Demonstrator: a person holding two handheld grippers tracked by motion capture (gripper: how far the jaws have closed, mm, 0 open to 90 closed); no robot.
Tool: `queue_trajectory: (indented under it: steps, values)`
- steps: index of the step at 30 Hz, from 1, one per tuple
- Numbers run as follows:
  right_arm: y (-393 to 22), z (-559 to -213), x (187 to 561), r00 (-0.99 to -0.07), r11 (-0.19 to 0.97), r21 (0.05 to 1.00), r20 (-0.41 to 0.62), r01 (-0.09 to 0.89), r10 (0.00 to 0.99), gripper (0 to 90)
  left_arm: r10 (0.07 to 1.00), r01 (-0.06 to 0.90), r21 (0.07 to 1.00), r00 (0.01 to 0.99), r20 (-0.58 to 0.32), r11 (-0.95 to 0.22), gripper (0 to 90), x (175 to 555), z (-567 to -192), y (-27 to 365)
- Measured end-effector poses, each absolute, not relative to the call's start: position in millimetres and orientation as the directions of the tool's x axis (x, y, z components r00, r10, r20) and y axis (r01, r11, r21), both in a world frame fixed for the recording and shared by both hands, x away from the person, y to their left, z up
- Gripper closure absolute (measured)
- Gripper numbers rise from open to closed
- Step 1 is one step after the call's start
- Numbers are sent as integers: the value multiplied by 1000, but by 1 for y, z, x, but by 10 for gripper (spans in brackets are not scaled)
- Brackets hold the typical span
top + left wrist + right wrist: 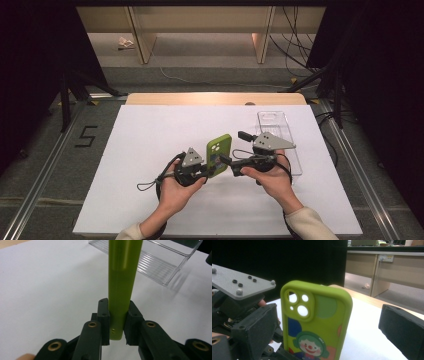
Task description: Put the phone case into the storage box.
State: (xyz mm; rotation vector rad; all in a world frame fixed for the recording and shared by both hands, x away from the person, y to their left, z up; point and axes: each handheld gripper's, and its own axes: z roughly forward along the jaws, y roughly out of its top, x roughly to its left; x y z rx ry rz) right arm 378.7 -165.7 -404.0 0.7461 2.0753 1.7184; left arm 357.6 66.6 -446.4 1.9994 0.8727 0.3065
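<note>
We hold a green case (219, 155) on edge above the white sheet (140, 150), just left of the clear tray (295, 165), which serves as our landmark. Our left gripper (202, 170) pinches the case by its lower end: in the left gripper view both pads (103, 315) press flat on its two faces, and the case (122, 285) rises straight up between them, with the tray (160, 267) lying beyond it to the right. Our right gripper (227, 161) reaches in from the tray's side. In the right gripper view its jaws stand spread, one on each side of the case (317, 322), neither pad touching it; the printed back with the camera cutouts faces this gripper.

We judge the step to be a handover or a two-handed hold: the case is lifted and steady, and the second grip is not yet made. The next move calls for bringing the right jaws together on the case's edges, squarely and without twisting it in the left pinch. Soft silicone may bend, so the squeeze should be gentle before anything goes toward the tray.
</note>
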Motion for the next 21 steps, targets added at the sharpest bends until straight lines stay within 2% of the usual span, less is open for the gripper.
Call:
queue_trajectory:
  steps: [21]
  values:
    - [-159,-406,375,-773,120,976,65,180,631,37,704,478,814,699,-125,-330,773,357,-448,62]
